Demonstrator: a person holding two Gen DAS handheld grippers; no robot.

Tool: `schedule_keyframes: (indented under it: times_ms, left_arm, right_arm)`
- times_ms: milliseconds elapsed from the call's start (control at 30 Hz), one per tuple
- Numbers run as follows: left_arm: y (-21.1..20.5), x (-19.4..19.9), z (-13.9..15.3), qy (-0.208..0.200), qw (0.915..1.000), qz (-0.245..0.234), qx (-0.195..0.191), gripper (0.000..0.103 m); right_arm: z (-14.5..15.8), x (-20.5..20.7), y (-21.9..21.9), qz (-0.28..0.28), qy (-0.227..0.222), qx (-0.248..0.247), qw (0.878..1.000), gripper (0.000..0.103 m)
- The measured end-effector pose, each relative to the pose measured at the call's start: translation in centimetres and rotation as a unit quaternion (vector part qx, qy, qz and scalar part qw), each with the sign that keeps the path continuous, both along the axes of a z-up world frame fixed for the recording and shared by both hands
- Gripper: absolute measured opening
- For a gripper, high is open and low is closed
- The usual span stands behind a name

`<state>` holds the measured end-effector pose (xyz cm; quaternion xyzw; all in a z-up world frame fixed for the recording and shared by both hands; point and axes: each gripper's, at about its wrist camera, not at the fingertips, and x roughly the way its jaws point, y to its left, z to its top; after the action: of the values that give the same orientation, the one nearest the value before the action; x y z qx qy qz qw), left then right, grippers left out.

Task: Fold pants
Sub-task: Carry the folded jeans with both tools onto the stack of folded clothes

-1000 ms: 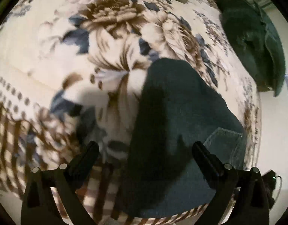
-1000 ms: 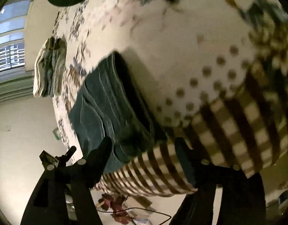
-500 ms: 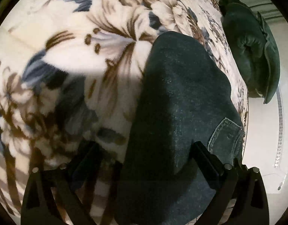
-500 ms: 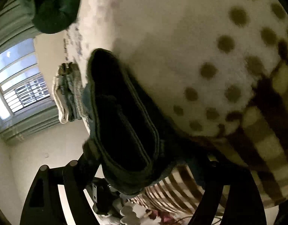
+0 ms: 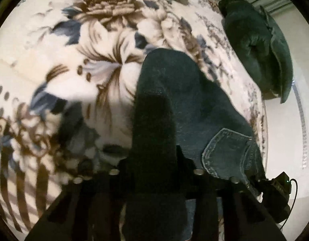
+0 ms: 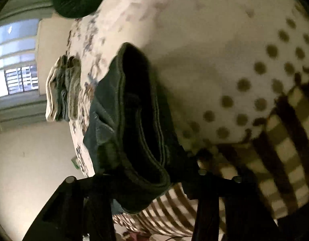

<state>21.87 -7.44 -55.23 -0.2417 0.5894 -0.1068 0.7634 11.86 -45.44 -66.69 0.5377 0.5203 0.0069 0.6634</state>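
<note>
Hand-held grippers (image 5: 152, 172) (image 6: 148, 182) on pants (image 5: 174, 92) (both).

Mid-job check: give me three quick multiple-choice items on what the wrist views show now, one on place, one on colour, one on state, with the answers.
1. Where do the jeans lie?
A. on the floral blanket
B. on the floor
C. on a chair

2. What colour is the pillow?
A. red
B. dark green
C. white

3. What is the left gripper doing?
A. open above the blanket
B. out of view
C. shut on the jeans

Answers: 1 A, blanket surrounds the denim; 2 B, dark green at the bed's edge; 3 C, denim is pinched between its fingers.
</note>
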Motion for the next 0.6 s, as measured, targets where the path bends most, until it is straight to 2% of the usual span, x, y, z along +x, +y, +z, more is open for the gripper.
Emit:
schedule_keyframes:
  times_ms: [67,267,367,500,600]
  left_arm:
    - [-0.1,-0.3,1.5,-0.01,0.9999,0.002,-0.004,0.018]
    - [-0.8,-0.5,7.5,-0.038,0.9992,-0.006,0.004,0.016]
    - [-0.4,0.3,10.2,-0.051,0.9987,0.0,0.0,0.016]
    - [1.3,3.3,14.1,-0.065,0.9977,0.013,-0.014,0.016]
    - [3.3,8.1,17.6,-0.082,0.9962,0.013,-0.025,0.016]
  right_arm:
    - [1.8,1.2,0.0,0.009,-0.005,-0.006,1.0,0.042]
    - [8.4,3.6,0.4,0.047,-0.035,-0.022,0.998,0.04]
    - [12.6,5.7,1.2,0.068,-0.056,-0.035,0.996,0.04]
    - [18.2,8.9,2.5,0.071,-0.08,-0.049,0.993,0.04]
    - [22.2,13.4,4.6,0.061,-0.099,-0.053,0.992,0.04]
